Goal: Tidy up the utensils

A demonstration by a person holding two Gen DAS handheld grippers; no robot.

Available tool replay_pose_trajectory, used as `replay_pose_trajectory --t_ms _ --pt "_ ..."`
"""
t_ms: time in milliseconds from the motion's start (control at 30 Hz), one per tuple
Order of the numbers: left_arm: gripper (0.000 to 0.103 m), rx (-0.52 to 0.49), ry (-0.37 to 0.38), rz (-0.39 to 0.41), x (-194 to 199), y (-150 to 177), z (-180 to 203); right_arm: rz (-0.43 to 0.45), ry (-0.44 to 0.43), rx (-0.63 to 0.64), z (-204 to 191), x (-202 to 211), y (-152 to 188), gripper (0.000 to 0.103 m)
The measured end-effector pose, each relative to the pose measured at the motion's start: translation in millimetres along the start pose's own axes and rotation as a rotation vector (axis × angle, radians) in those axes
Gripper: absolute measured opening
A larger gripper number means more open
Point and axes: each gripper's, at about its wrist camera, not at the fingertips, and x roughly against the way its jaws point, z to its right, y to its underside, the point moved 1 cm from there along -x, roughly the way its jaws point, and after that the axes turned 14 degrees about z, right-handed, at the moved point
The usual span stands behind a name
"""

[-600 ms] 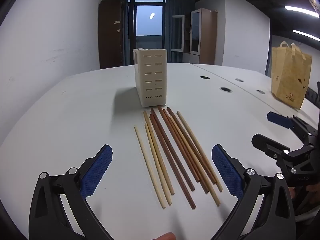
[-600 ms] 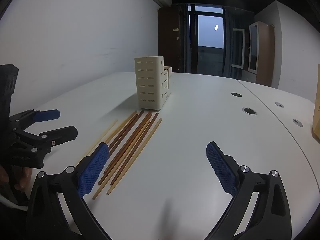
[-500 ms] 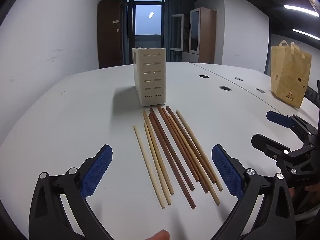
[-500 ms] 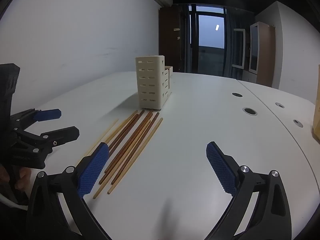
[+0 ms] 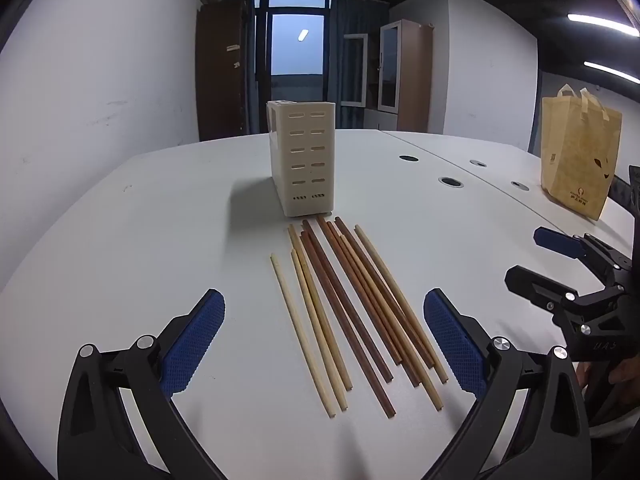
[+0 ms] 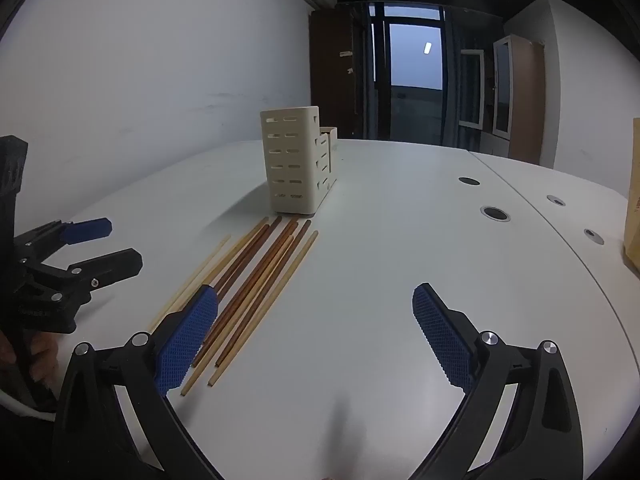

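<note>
Item: chopsticks [image 5: 352, 308], a loose fan of pale and dark brown sticks lying flat on the white counter [image 5: 160, 216], far ends just short of the holder.
Holder: cream slotted utensil caddy [image 5: 302, 160], upright, with nothing visible sticking out of it.
Handling (judged): light, stiff, thin and smooth; likely to roll or slip, and to pivot if pinched near one end.
Where to grip (judged): across the middle of one stick or a matched pair, starting from an outer stick.
Left gripper [image 5: 324, 340]: fingers wide apart, empty, above the near ends of the sticks.
Right gripper [image 6: 316, 336]: fingers wide apart, empty, over bare counter beside the fan.
Writing: yellow paper bag [image 5: 578, 160] has a printed logo, too small to read; faint lettering on the right gripper body, not legible.
</note>
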Motion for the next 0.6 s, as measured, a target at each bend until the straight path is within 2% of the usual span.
replay_pose_trajectory --t_ms 500,600 --pt "0.097 0.004 -0.01 -0.028 -13.1 0.2 -8.4 -0.003 0.035 0.004 3.9 -2.0 -0.7 0.099" --pt "0.097 -0.025 -0.034 -0.04 -17.3 2.5 -6.5 -0.003 0.042 0.008 3.7 -2.4 -0.7 0.099"
